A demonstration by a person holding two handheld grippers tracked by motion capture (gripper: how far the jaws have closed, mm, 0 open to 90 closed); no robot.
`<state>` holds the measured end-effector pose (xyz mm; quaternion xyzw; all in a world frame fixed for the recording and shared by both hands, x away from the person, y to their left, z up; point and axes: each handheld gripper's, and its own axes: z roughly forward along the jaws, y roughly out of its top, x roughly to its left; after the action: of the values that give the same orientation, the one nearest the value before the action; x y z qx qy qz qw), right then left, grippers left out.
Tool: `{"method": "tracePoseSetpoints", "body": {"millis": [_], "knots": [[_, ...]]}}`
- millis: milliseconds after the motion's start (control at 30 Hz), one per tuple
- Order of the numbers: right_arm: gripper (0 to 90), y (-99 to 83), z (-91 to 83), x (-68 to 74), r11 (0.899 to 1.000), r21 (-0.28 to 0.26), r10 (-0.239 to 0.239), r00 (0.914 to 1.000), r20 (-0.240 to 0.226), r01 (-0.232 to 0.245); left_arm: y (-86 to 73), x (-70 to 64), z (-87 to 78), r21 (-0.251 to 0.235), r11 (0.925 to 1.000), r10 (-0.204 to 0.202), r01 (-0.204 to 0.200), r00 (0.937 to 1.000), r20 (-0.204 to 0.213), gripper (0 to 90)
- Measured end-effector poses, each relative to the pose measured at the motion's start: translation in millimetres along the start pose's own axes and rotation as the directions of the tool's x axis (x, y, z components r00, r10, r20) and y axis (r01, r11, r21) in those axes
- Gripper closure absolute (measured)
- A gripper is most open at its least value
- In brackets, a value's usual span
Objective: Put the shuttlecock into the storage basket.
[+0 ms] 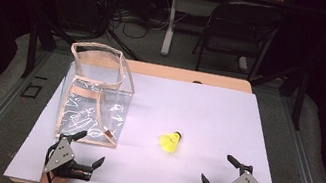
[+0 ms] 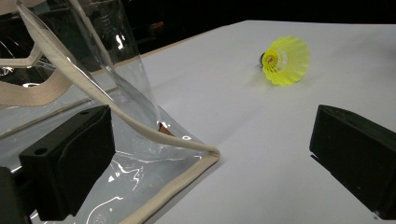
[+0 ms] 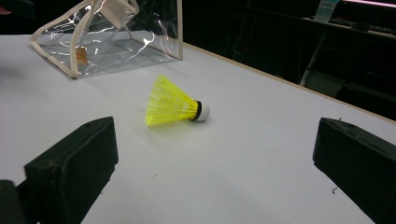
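Yellow and feather-light, the shuttlecock point(image 1: 170, 142) lying on its side mid-table between the wide-open left gripper point(image 1: 90, 148) and wide-open right gripper point(image 1: 221, 172) could be rolled away or crushed if nudged, and the clear bag point(image 1: 94, 94) beside the left could be tipped.

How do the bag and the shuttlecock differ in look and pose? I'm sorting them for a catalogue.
The bag is clear plastic with beige trim; the shuttlecock is bright yellow with a white tip. The bag stands upright with its top open; the shuttlecock lies on its side. The bag is far larger. Both rest on the white table, untouched by either gripper.
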<state>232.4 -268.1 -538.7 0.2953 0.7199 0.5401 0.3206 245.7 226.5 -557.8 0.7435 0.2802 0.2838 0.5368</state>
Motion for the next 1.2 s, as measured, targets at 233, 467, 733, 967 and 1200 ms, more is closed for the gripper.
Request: {"method": "tracePoseSetpoints", "body": {"millis": [233, 467, 733, 967, 1200], "knots": [[0.0, -1.4, 1.9, -1.1, 1.0, 0.008, 0.005, 1.0, -0.006, -0.005, -0.5, 0.2, 1.4, 0.007, 1.0, -0.001, 0.001, 1.0, -0.002, 0.2], [0.0, -1.3, 2.9, -0.6, 0.999, 0.03, 0.011, 0.9999, -0.003, -0.011, 0.3, -1.1, 2.3, 0.013, 0.9999, 0.008, -0.009, 0.9999, 0.009, 0.1], [0.0, -1.1, 4.3, 0.2, 0.999, 0.036, 0.005, 1.0, -0.005, -0.005, 2.8, -4.7, 7.5, 0.04, 0.9986, 0.033, -0.035, 0.9984, 0.046, 0.2], [0.0, -1.7, 6.2, 0.6, 0.999, 0.044, 0.006, 0.9999, -0.01, -0.006, 7.9, -8.3, 14.8, 0.073, 0.9963, 0.038, -0.045, 0.9946, 0.097, 0.1], [0.0, -2.0, 6.8, 0.3, 0.999, 0.05, 0.007, 0.9999, -0.011, -0.007, 12.6, -10.0, 20.6, 0.096, 0.9942, 0.034, -0.047, 0.9911, 0.129, 0.1]]}}
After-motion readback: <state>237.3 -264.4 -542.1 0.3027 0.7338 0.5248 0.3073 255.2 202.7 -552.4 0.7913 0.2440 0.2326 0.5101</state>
